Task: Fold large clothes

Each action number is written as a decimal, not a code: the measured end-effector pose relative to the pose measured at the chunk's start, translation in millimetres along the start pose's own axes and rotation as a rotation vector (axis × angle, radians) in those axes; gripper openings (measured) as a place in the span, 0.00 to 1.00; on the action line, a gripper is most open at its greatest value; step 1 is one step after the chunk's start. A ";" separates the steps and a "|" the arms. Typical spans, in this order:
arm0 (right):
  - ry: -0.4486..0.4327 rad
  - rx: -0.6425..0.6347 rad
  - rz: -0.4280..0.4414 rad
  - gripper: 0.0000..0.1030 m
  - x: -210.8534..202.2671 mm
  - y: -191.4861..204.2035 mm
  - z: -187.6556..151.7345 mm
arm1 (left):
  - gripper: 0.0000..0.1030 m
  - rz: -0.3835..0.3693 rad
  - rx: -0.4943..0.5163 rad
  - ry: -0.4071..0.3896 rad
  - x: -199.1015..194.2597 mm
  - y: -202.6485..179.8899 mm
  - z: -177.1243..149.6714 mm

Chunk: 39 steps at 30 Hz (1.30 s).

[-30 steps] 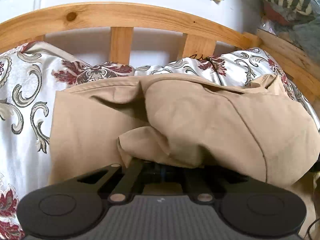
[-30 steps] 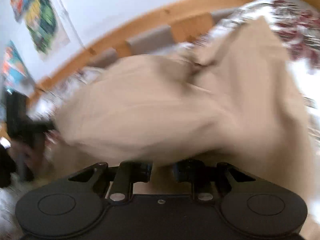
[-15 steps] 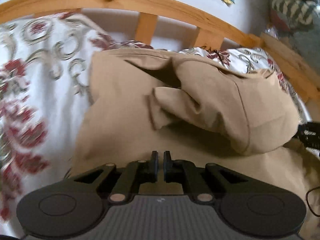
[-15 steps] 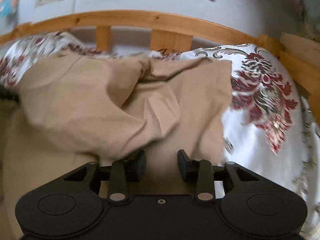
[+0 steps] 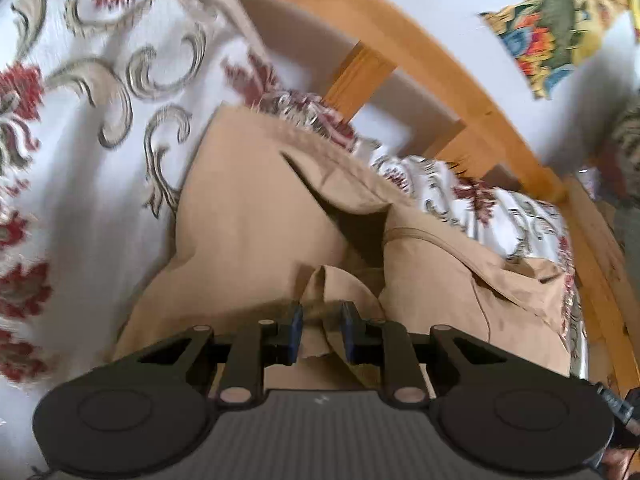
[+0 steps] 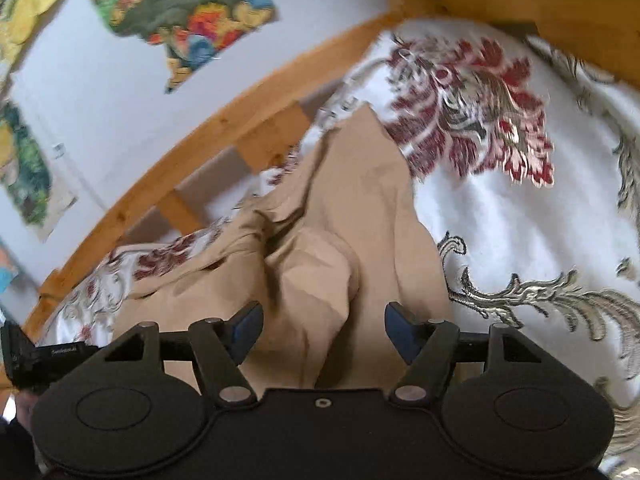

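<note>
bed: white bedspread [image 5: 92, 184] w/ red-grey floral scrolls | frame: pine bed rail [image 5: 404, 40] curved, upright slats below | wall [image 6: 132, 92]: white, colourful posters [image 6: 188, 8] taped on | light: soft daylight

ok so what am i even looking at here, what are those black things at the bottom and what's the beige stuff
These are two views, each from a camera fixed on a hand-held gripper and looking along its two fingers. The black shapes at the bottom are the grippers themselves: the left gripper in one view, the right gripper in the other. A person holds one in each hand. The beige stuff is a large tan garment, crumpled on a white bedspread with red and grey flowers, before a wooden bed rail. Both grippers' jaws are opening; cloth lies between them, but neither grips it.
</note>
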State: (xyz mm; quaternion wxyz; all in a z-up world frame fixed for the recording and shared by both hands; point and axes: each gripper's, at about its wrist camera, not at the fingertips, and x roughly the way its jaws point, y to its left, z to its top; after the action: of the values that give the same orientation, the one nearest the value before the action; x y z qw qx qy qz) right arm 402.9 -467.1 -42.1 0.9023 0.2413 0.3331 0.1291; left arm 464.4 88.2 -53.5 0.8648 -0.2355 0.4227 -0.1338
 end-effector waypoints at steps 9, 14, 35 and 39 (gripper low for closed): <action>-0.035 -0.117 -0.063 0.18 40.6 27.9 8.5 | 0.00 0.169 0.134 -0.243 -49.5 -16.7 -25.6; -0.092 -0.277 -0.149 0.08 56.1 46.4 -1.8 | 0.00 0.264 0.029 -0.220 -61.7 30.5 -38.2; -0.019 -0.225 -0.089 0.25 46.0 26.6 -20.8 | 0.25 -0.121 -0.376 0.153 32.4 26.7 10.3; -0.018 -0.227 -0.085 0.25 44.6 26.7 -22.9 | 0.37 -0.145 -0.444 0.142 23.7 37.5 3.9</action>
State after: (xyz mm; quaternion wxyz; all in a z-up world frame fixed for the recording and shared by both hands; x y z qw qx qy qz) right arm 419.0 -418.8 -67.4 0.9315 0.1243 0.3181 0.1253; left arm 483.1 111.1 -86.8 0.7482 -0.4394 0.4835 -0.1153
